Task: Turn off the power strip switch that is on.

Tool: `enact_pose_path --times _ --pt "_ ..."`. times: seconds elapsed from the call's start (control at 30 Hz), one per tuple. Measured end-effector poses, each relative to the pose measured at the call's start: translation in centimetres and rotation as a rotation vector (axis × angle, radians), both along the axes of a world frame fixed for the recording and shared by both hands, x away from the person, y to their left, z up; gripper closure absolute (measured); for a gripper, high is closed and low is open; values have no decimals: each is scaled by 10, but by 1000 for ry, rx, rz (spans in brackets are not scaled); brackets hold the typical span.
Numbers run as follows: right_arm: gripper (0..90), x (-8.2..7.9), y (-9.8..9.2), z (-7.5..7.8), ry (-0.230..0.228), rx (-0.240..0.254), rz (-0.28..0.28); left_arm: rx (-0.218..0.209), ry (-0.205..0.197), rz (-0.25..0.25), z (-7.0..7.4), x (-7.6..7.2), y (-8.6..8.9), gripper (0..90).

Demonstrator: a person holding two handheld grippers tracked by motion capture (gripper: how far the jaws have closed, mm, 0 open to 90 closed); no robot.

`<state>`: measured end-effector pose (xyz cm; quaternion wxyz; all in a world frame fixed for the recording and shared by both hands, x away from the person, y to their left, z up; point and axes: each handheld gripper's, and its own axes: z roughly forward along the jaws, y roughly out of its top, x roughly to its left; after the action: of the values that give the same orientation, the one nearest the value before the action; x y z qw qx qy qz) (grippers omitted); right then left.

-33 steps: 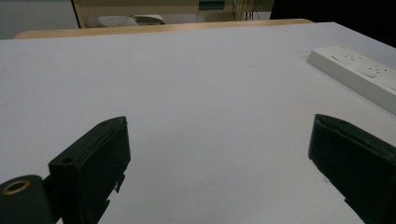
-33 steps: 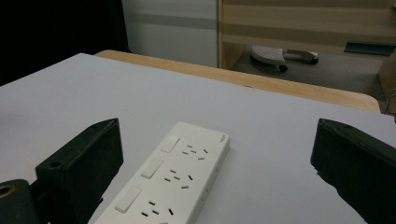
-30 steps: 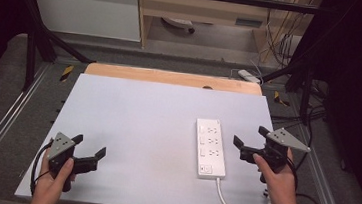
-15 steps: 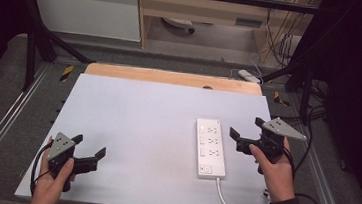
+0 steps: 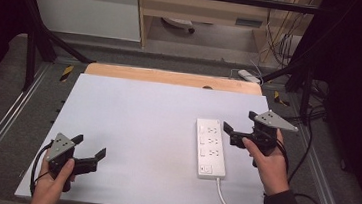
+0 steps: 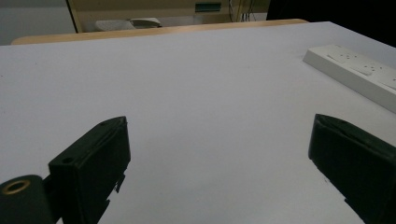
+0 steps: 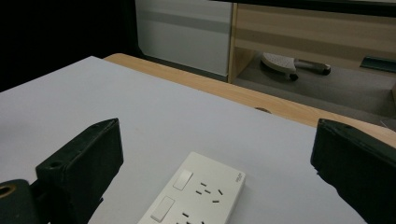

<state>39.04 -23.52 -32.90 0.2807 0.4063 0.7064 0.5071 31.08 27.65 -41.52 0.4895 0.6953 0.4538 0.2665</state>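
**Power strip flat, both claws wide**

The power strip [image 5: 210, 147] lies right of centre on the table [image 5: 137, 123]. Your right gripper [image 5: 239, 127] hovers just beside it, jaws wide, empty. Your left gripper [image 5: 88, 152], lower left, gapes wide, holding nothing.

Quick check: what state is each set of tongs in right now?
Left tongs: open, holding nothing, low over the white table.
Right tongs: open, holding nothing, beside the white plastic power strip.

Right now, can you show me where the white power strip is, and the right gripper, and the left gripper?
power strip [image 5: 210, 147], high view, middle of its top face.
right gripper [image 5: 233, 133], high view, midway between its fingertips.
left gripper [image 5: 89, 146], high view, midway between its fingertips.
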Motion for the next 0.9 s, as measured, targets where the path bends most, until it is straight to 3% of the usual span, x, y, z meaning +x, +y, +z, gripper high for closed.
enact_pose_path --times 0.9 --pt "45 24 10 3 22 -33 -4 -4 2 2 0 0 0 57"
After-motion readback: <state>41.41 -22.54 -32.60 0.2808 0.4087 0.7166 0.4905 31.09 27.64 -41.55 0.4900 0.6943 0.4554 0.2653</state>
